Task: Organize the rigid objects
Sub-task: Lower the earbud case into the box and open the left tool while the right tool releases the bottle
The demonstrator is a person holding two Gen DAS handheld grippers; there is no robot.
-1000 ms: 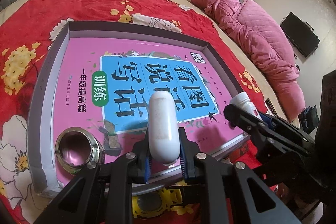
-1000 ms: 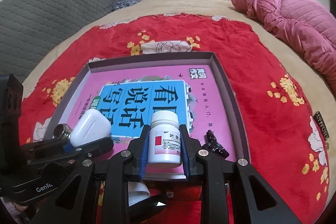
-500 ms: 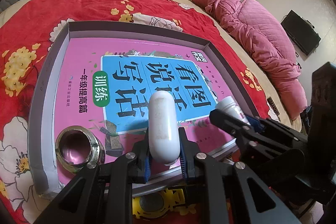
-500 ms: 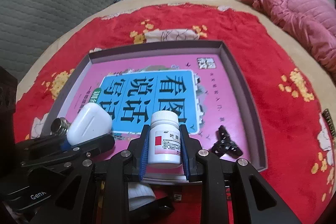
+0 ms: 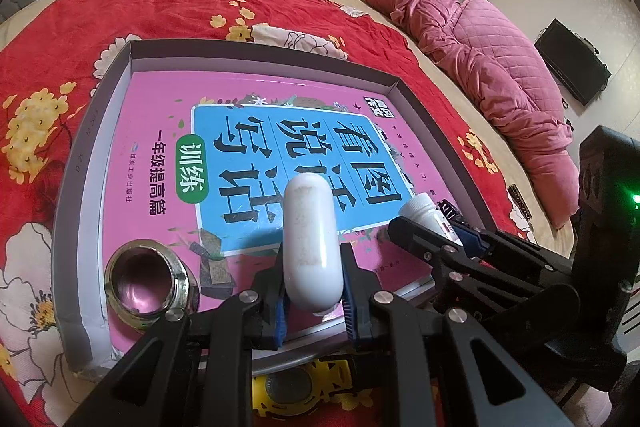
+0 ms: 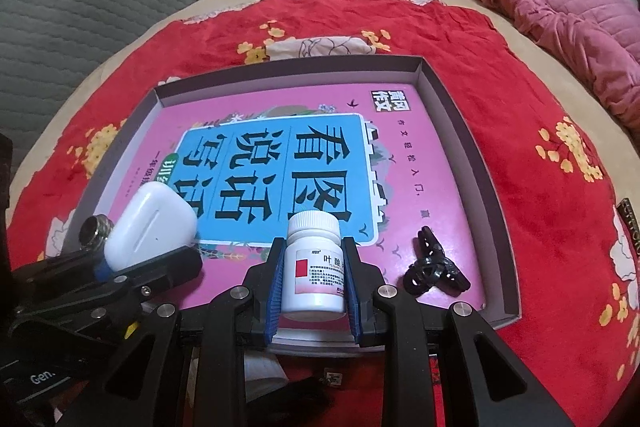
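Observation:
My left gripper [image 5: 314, 301] is shut on a white rounded case [image 5: 310, 239], held over the near edge of a grey shallow box [image 5: 80, 155] that has a pink book [image 5: 160, 115] lying in it. My right gripper [image 6: 314, 297] is shut on a white pill bottle [image 6: 314, 267] with a red-marked label, also above the box's near edge. From the right wrist view the left gripper [image 6: 120, 271] and its white case [image 6: 150, 227] show at the lower left. The left wrist view shows the right gripper [image 5: 436, 243] with the pill bottle [image 5: 424, 213] at the right.
A metal ring fitting [image 5: 146, 279] stands in the box's near left corner. A black clip [image 6: 432, 267] lies on the book near the right wall. A yellow round item [image 5: 288, 393] lies on the red flowered blanket [image 5: 60, 39] below the box. A pink quilt [image 5: 500, 67] is heaped far right.
The right gripper with the pill bottle has come lower and closer to the box, moving leftwards in the left wrist view. The left gripper holds still with the white case.

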